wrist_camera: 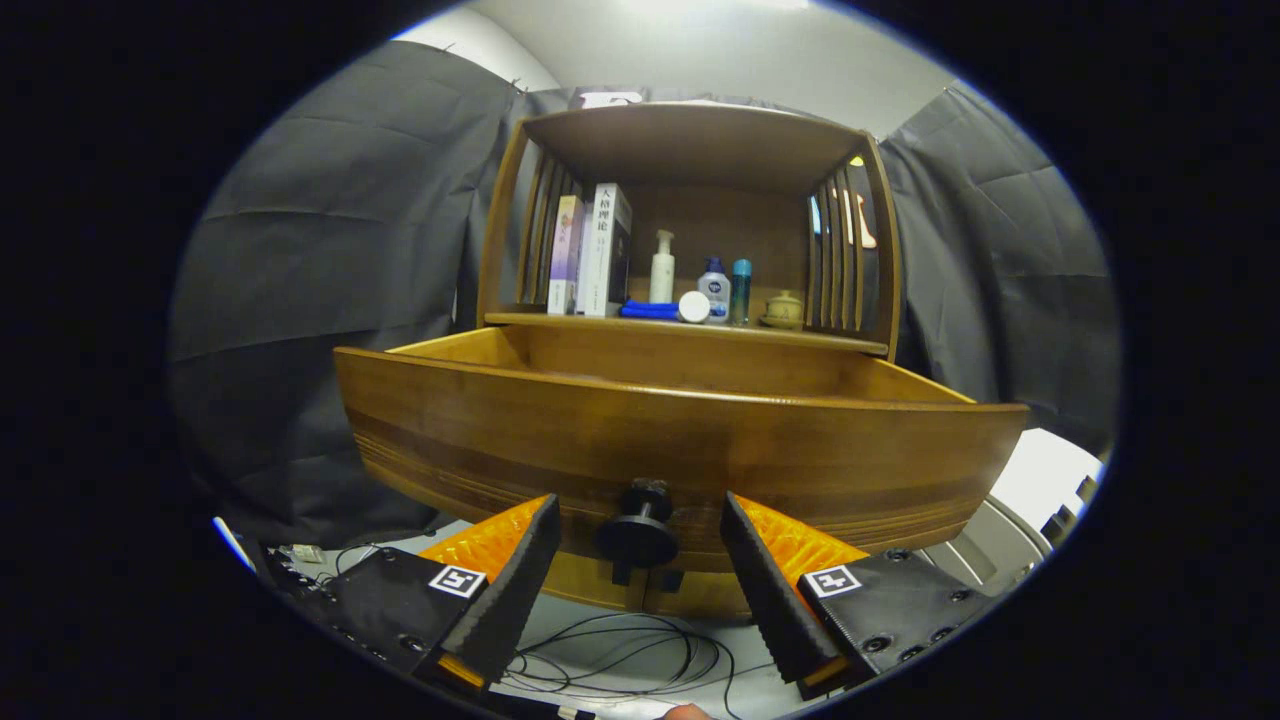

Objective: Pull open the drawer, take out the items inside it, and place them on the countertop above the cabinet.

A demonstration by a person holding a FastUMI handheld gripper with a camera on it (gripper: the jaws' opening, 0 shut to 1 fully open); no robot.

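The hand-held gripper (640,520) is released, its fingers spread either side of the round black knob (637,535) without touching it. That knob fronts the pulled-out brown wooden drawer (680,440). Beyond, the tabletop (690,330) carries upright books (592,250), bottles (662,266) and a small ceramic jar (783,310).

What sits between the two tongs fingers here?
In the gripper view, the round black knob of the pulled-out wooden drawer sits between the open tongs fingers, untouched.

Drawer (680,440) interior behind its front.
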